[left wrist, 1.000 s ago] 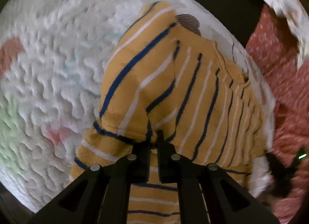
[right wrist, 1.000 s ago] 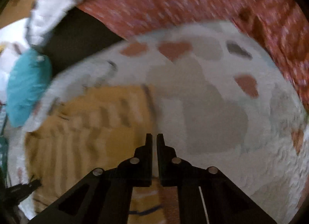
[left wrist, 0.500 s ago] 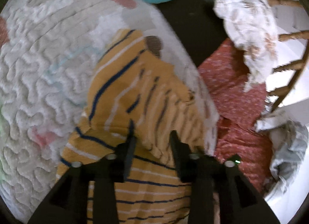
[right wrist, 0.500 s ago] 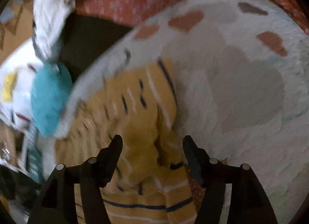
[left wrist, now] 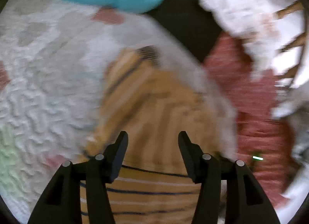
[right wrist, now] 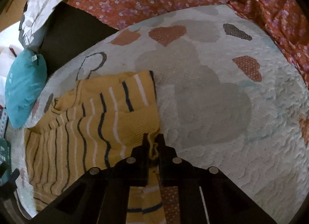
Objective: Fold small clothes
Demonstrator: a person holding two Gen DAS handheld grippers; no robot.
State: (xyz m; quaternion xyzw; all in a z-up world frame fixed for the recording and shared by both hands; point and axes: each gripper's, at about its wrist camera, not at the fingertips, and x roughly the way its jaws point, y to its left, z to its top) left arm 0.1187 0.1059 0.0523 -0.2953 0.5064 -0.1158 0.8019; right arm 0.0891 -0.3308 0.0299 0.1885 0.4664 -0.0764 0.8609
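Sweater point(right wrist: 81, 127) hem pinched in right gripper point(right wrist: 153, 142) jaws to carry the fold; left gripper point(left wrist: 152, 137) jaws spread above sweater.

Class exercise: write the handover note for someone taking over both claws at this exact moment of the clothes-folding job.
Left claw: open, holding nothing, above the yellow striped sweater; this view is blurred.
Right claw: shut on a bunched edge of the sweater.
The sweater lies on the white heart-print quilt, a teal cushion beside it.
Done: one part folded over the body.
Left: finish the fold held by the right claw, then flatten.
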